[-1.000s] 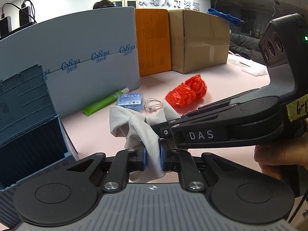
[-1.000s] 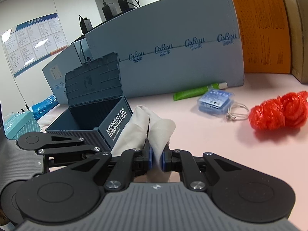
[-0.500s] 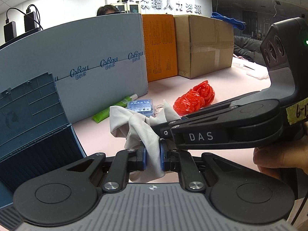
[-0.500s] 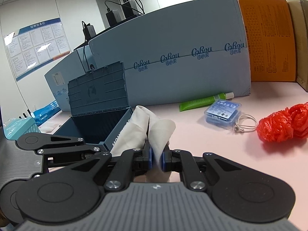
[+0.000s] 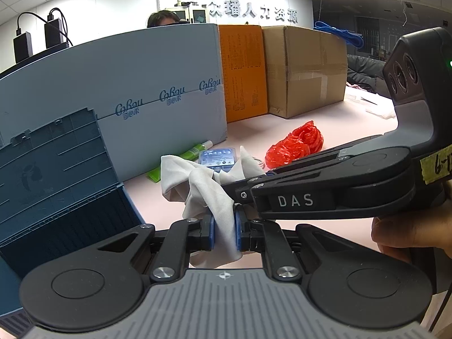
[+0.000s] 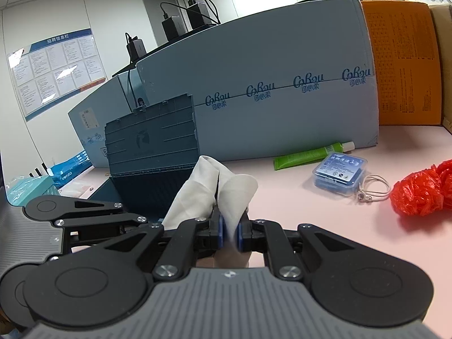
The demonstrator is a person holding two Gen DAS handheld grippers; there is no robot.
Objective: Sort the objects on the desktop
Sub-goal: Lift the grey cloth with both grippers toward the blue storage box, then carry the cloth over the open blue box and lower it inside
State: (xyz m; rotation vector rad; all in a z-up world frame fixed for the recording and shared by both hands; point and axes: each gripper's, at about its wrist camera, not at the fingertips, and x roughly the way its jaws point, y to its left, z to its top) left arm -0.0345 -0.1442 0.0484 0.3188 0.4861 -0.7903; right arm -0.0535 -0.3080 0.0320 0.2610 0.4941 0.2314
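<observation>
A pale grey cloth (image 5: 197, 186) hangs bunched above the pink table, held by both grippers. My left gripper (image 5: 223, 233) is shut on its lower fold. My right gripper (image 6: 229, 233) is shut on another part of the same cloth (image 6: 209, 189), and its black body crosses the left wrist view from the right. A dark blue storage box (image 6: 152, 175) with its lid raised stands open just left of the cloth. On the table beyond lie a green tube (image 6: 310, 154), a small blue clear-lidded case (image 6: 340, 171), a thin wire loop (image 6: 373, 188) and a crumpled red plastic bag (image 6: 421, 189).
A long grey-blue carton (image 6: 268, 113) stands behind the box, with an orange carton (image 6: 401, 73) and a brown cardboard box (image 5: 305, 67) to its right. Chargers (image 6: 186, 19) sit on top of the cartons. A person's hand (image 5: 409, 231) holds the right gripper.
Both grippers keep their hold on the cloth. The left wrist view has shifted: the blue box and the cartons now sit further right in it and look nearer.
</observation>
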